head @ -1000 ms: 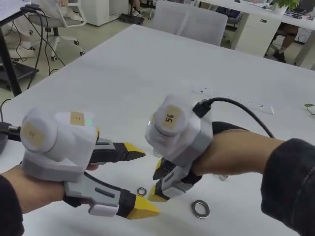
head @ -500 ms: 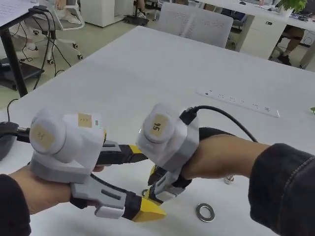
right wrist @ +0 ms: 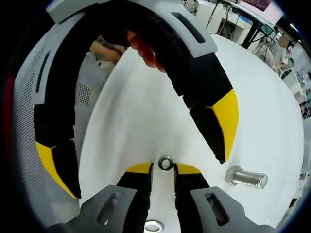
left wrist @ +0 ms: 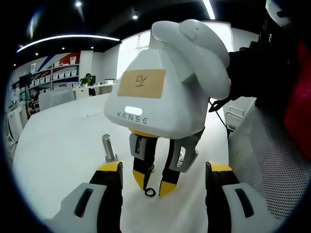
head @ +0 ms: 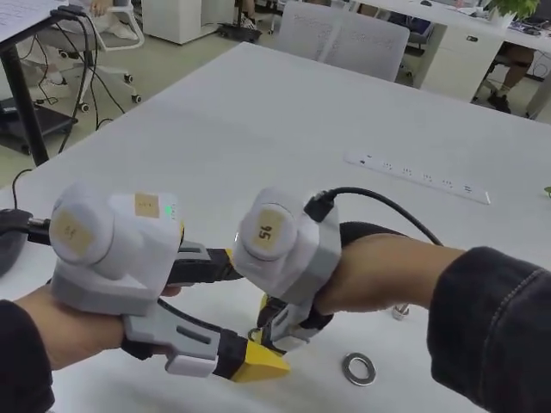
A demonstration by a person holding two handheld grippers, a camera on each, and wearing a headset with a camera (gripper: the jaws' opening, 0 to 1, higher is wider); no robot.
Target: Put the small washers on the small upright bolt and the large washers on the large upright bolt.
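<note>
Two washers are clear: a small washer (right wrist: 166, 163) flat on the table (head: 258, 129), and a large washer (head: 358, 368) lying near the right sleeve. A third washer (right wrist: 153, 225) shows low in the right gripper view; I cannot tell its size. One bolt (left wrist: 109, 148) stands upright just beyond the left gripper's (left wrist: 165, 167) jaw tip. The head view shows part of a second bolt (head: 400, 311) past the right hand; whether it is the same one I cannot tell. The right gripper (right wrist: 164, 169) points down, its jaws a narrow gap apart with the small washer between the tips, not clamped. The left gripper's jaws are spread wide and hold nothing. The table is plain white and carries a power strip (head: 426, 178). Around it is an office with a grey chair (head: 344, 39) and desks.
</note>
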